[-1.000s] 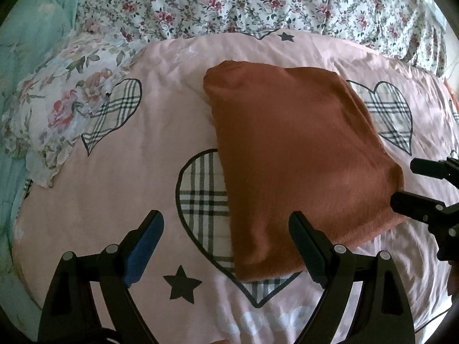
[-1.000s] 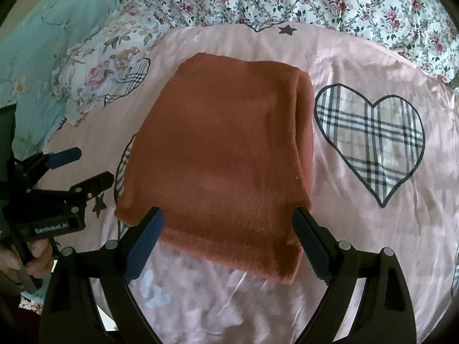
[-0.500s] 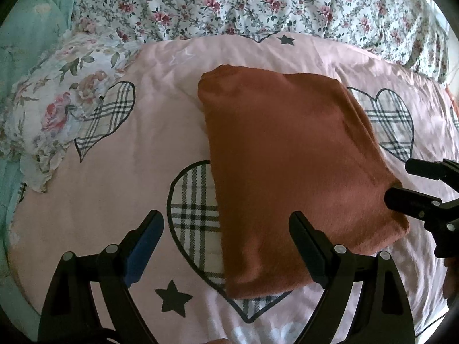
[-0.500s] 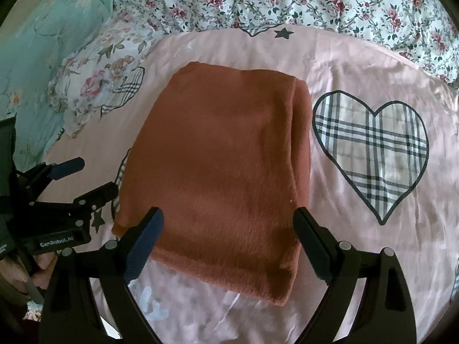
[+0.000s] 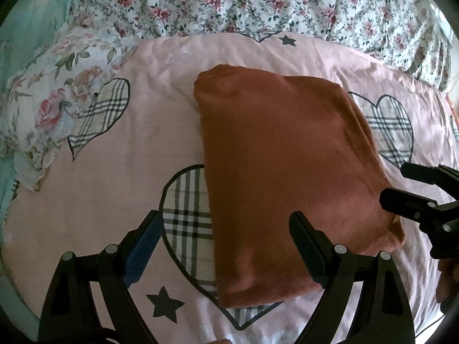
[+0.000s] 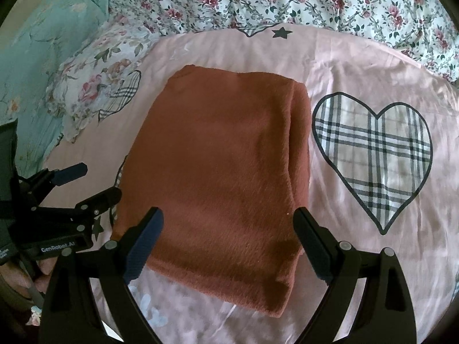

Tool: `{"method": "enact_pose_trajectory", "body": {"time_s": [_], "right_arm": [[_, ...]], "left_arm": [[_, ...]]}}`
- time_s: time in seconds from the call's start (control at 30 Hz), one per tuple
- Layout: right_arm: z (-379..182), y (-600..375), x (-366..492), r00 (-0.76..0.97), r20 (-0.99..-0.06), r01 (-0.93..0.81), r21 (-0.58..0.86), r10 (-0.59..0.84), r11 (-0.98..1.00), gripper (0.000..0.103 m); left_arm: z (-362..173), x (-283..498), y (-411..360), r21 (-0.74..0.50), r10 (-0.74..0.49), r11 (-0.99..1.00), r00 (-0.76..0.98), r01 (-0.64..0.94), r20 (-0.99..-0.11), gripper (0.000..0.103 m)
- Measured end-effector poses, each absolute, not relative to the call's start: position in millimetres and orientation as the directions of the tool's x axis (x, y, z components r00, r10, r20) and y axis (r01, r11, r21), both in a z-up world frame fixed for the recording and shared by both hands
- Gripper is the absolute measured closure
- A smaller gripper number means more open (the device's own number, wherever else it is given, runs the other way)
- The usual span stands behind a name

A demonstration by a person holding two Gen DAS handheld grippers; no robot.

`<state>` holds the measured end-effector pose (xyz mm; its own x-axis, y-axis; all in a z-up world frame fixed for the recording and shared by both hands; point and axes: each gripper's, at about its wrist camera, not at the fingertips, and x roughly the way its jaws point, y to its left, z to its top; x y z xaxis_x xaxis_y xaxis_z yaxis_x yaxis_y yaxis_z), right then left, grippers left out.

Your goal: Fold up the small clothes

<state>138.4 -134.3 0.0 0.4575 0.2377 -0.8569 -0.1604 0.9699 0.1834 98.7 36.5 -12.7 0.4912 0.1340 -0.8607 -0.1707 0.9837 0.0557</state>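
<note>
A rust-brown fuzzy garment [image 5: 287, 172] lies folded into a neat rectangle on the pink bed sheet [image 5: 129, 172]; it also shows in the right wrist view [image 6: 223, 177]. My left gripper [image 5: 225, 246] is open and empty, hovering over the garment's near left corner. My right gripper [image 6: 228, 243] is open and empty above the garment's near edge. The right gripper shows at the right edge of the left wrist view [image 5: 421, 192], and the left gripper at the left of the right wrist view [image 6: 91, 180].
The pink sheet [image 6: 358, 71] bears plaid hearts [image 6: 373, 154] and black stars. A floral quilt [image 5: 258, 3] is bunched at the back. A floral pillow [image 5: 51, 106] and a teal blanket [image 6: 31, 51] lie at the left.
Both grippers have drawn back a little from the folded garment and stayed open. The garment has not changed shape.
</note>
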Motion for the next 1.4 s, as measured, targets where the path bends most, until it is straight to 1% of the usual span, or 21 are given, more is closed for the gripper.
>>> {"method": "enact_pose_trajectory", "body": {"time_s": [0.87,1.4], "right_arm": [[-3.7,-136.9,147.3,0.449,-0.861,-0.14,0.198,0.24,0.97,0.011],[-4.5,-138.4,148.4,0.447,-0.86,-0.141,0.203,0.246,0.969,0.011]], "left_arm": [[-15.1,106.7,39.3,0.033,0.12,0.982,0.481,-0.185,-0.869,0.013],[-15.9,106.8,38.8,0.044,0.125,0.983,0.477,-0.178,-0.87,0.011]]}}
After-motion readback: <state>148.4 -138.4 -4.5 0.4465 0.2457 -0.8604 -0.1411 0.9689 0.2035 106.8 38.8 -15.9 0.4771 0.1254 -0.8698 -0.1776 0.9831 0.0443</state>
